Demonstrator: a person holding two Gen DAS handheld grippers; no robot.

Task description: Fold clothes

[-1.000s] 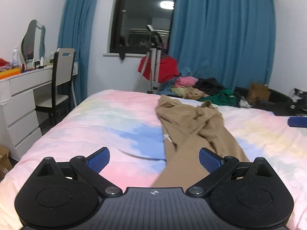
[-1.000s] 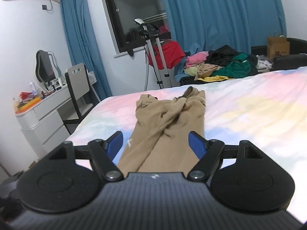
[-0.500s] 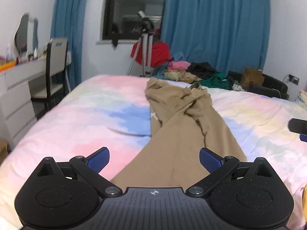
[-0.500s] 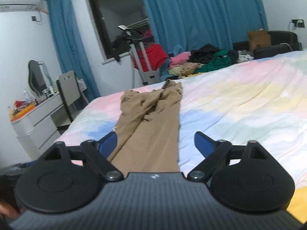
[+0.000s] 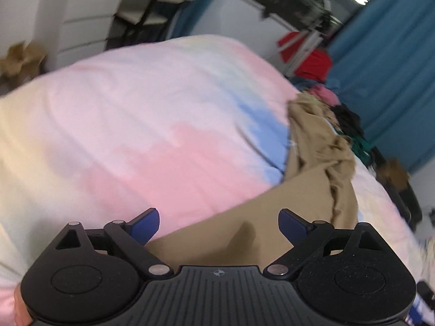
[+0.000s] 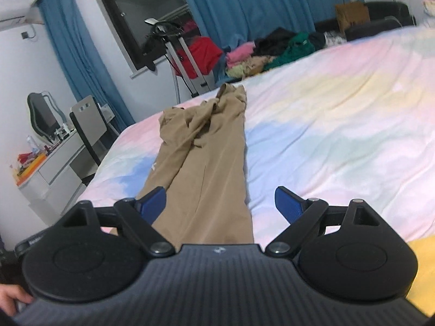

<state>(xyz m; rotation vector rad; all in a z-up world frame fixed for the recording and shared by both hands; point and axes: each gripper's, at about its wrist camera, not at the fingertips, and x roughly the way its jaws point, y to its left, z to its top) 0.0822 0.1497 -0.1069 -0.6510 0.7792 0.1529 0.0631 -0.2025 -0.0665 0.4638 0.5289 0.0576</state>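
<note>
Bed (image 6: 339, 125) under pastel quilt, blue curtains (image 6: 244, 2) behind; tan trousers (image 6: 206, 157) lie lengthwise. Left gripper (image 5: 218, 224): jaws apart, closing, leg fabric between, unpressed. Right gripper (image 6: 220, 199): jaws apart over leg. Right view alone shows clothes pile (image 6: 272, 49), desk (image 6: 51, 163).

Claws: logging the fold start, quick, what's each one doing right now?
Left claw: closing, still apart, holding nothing; tan trousers lie between its pads.
Right claw: open, holding nothing, over the trousers.
</note>
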